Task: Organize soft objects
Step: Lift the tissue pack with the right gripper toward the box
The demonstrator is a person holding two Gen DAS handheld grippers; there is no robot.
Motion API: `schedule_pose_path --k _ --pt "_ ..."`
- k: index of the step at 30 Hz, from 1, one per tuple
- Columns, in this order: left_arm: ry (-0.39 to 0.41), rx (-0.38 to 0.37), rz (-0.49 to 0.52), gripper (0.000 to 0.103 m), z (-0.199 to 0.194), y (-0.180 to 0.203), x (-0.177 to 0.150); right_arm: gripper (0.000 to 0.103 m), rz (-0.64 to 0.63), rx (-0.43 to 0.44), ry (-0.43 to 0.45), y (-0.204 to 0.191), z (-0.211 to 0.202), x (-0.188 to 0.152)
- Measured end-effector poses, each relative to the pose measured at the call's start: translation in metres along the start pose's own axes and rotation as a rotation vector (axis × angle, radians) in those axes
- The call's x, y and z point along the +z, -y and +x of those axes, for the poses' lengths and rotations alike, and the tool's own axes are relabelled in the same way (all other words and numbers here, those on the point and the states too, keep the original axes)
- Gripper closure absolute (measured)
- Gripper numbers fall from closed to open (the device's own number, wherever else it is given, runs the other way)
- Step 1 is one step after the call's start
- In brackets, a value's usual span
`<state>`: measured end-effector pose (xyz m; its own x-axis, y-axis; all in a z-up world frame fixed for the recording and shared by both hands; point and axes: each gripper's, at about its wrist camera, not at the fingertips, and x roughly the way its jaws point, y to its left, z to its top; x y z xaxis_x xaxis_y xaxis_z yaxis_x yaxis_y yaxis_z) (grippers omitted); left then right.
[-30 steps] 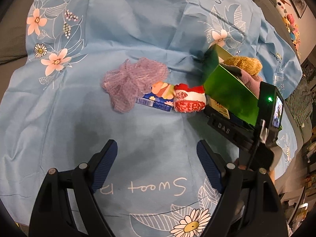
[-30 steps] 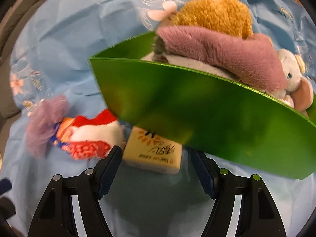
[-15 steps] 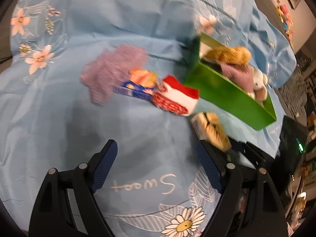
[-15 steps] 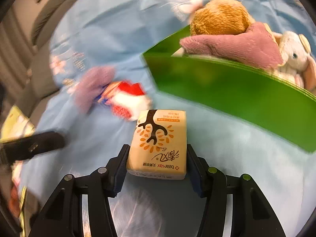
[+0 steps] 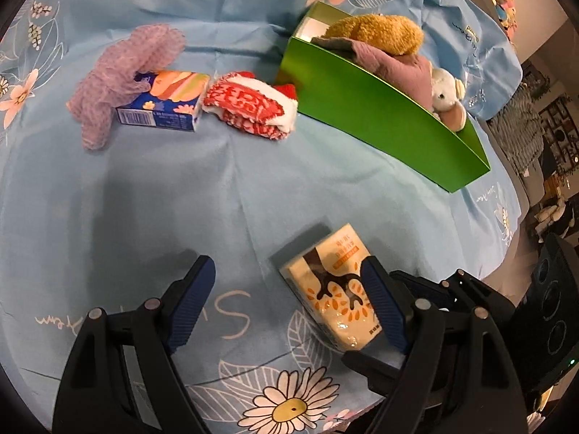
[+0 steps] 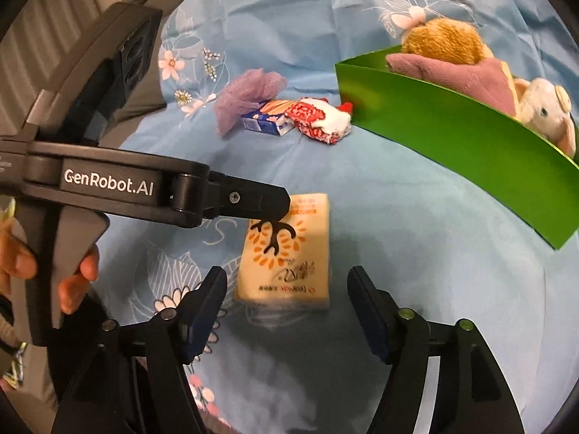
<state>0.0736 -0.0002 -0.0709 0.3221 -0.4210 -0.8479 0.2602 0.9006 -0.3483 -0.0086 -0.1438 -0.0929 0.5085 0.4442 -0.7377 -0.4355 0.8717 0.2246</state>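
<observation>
A cream tissue pack with an orange tree print (image 6: 286,253) lies on the blue floral cloth, just in front of my open, empty right gripper (image 6: 286,311). It also shows in the left wrist view (image 5: 333,285), beside the right finger of my open left gripper (image 5: 286,300). The green box (image 5: 380,115) holds a brown plush (image 5: 380,32), a pink plush and a white plush. A red and white sock (image 5: 249,105), a blue tissue box (image 5: 166,105) and a purple mesh puff (image 5: 123,76) lie left of the box.
The blue cloth (image 5: 144,199) covers the surface and drops off at the right edge. The left gripper body (image 6: 108,181) and the hand holding it cross the left of the right wrist view. Furniture shows at the far right (image 5: 535,133).
The right gripper carried the cream tissue pack away from the green box toward the near edge, then opened and let it go on the cloth. The left gripper moved right, close to the pack.
</observation>
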Motion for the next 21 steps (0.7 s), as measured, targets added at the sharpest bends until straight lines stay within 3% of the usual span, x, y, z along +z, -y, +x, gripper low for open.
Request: schedule_pose_path --k 7,13,18,21 --pt "-0.022 -0.002 0.011 0.021 0.007 0.011 -0.005 0.031 -0.038 0.027 0.01 -0.003 0.005 -0.001" --pt "-0.036 0.005 0.026 0.022 0.012 0.023 -0.011 0.046 -0.055 0.008 0.016 -0.005 0.01 -0.004" --pt "-0.035 0.004 0.03 0.033 0.015 0.031 -0.014 0.047 -0.049 0.021 0.032 -0.003 0.009 -0.006" --pt "-0.033 0.017 0.038 0.033 0.016 0.037 -0.015 0.048 -0.039 0.03 0.043 -0.002 0.008 -0.007"
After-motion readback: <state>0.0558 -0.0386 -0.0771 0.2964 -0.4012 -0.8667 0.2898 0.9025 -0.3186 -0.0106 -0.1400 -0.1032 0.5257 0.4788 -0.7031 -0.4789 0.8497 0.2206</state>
